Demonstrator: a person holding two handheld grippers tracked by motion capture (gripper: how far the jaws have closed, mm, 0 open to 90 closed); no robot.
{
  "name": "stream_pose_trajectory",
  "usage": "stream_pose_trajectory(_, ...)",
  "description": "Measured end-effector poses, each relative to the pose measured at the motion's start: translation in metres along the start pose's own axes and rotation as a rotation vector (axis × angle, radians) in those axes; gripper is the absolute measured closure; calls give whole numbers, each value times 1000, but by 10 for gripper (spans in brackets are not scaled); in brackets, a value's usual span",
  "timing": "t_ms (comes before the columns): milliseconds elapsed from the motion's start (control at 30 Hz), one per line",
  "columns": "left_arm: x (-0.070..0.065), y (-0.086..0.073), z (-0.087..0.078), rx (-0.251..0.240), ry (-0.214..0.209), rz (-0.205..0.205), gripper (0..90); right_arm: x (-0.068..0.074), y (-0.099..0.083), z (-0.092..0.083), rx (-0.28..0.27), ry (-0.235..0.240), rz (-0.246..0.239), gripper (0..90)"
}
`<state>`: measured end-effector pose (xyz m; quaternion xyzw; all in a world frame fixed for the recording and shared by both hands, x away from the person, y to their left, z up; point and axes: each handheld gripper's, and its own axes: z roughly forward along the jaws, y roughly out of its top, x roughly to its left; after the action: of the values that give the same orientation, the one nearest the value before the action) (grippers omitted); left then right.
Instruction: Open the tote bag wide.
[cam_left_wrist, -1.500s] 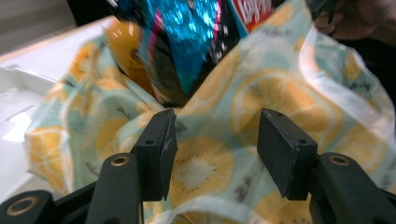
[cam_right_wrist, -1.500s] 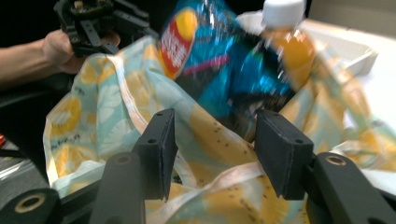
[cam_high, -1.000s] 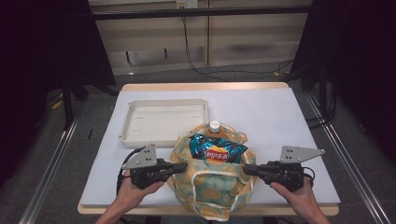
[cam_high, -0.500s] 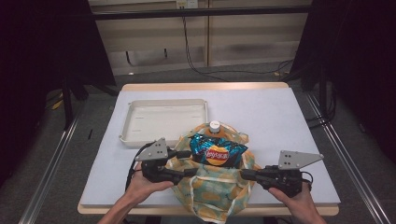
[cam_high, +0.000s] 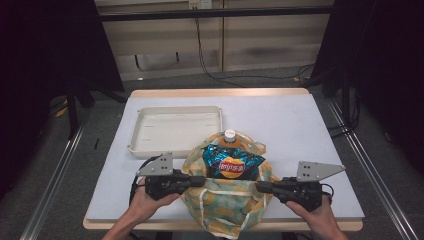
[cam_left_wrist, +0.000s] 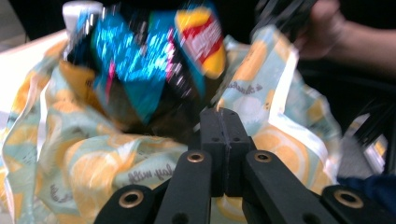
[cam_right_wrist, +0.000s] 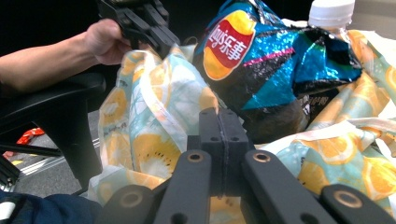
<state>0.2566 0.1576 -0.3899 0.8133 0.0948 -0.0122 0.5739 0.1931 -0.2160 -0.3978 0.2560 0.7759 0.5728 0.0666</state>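
1. I have a soft cloth tote bag printed with orange citrus slices on pale green (cam_high: 227, 202) at the lower middle of the high view, on the near edge of the white-topped table (cam_high: 310, 130), its bottom hanging over that edge.

2. My left gripper (cam_high: 202, 181) comes in from the lower left and my right gripper (cam_high: 259, 186) from the lower right, one at each side of the bag's mouth. The mouth's long axis runs left to right between them, so each hand is nearest its own rim.

3. Both are clenched: in each gripper view the black jaws meet with no gap. The left jaws have just been opening and closing again. They seem to pinch the fabric rim, but the cloth between the pads is too thin for me to be sure.

4. Inside the bag lies a crinkled blue foil crisp packet with a red-and-yellow logo (cam_high: 231, 162), and behind it, toward the top of the frame, stands a clear bottle with a white cap (cam_high: 229, 135).

5. A shallow cream plastic tray (cam_high: 145, 140) sits to the upper left of the bag, just beside it.

6. The right gripper view shows the packet's logo sharply and the other hand (cam_right_wrist: 105, 42) at its upper left. The left gripper view is motion-blurred; the high view alone gives the tray.
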Motion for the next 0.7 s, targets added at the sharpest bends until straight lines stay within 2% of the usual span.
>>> stream_pose_trajectory(33,-2,2,-3,-1,4,-4,900,1,1,-1,-2,-2,-2,898)
stream_pose_trajectory(67,-4,2,-5,-25,-17,-7,900,2,1,-1,-4,-4,-4,894)
stream_pose_trajectory(100,-8,4,-8,-17,-1,4,900,2,1,-2,-7,-1,-6,887)
stream_pose_trajectory(133,-11,3,-9,-22,-25,6,900,3,0,-2,-4,-2,-4,884)
stream_pose_trajectory(200,-18,1,-10,-10,-39,20,900,5,-3,-3,5,-3,-6,858)
stream_pose_trajectory(233,-21,-1,-10,-12,-51,14,900,5,-3,-3,5,-3,-6,858)
stream_pose_trajectory(300,-26,-4,-11,-5,-56,27,900,6,-5,-2,14,5,-13,847)
stream_pose_trajectory(400,-30,-8,-12,8,-77,23,900,12,-5,-2,27,4,-35,807)
stream_pose_trajectory(533,-32,-14,-13,3,-96,22,900,21,-8,-2,37,20,-42,830)
stream_pose_trajectory(600,-35,-17,-13,4,-120,27,898,24,-11,-3,52,26,-49,854)
stream_pose_trajectory(700,-40,-18,-12,10,-117,17,848,27,-16,-3,65,30,-49,864)
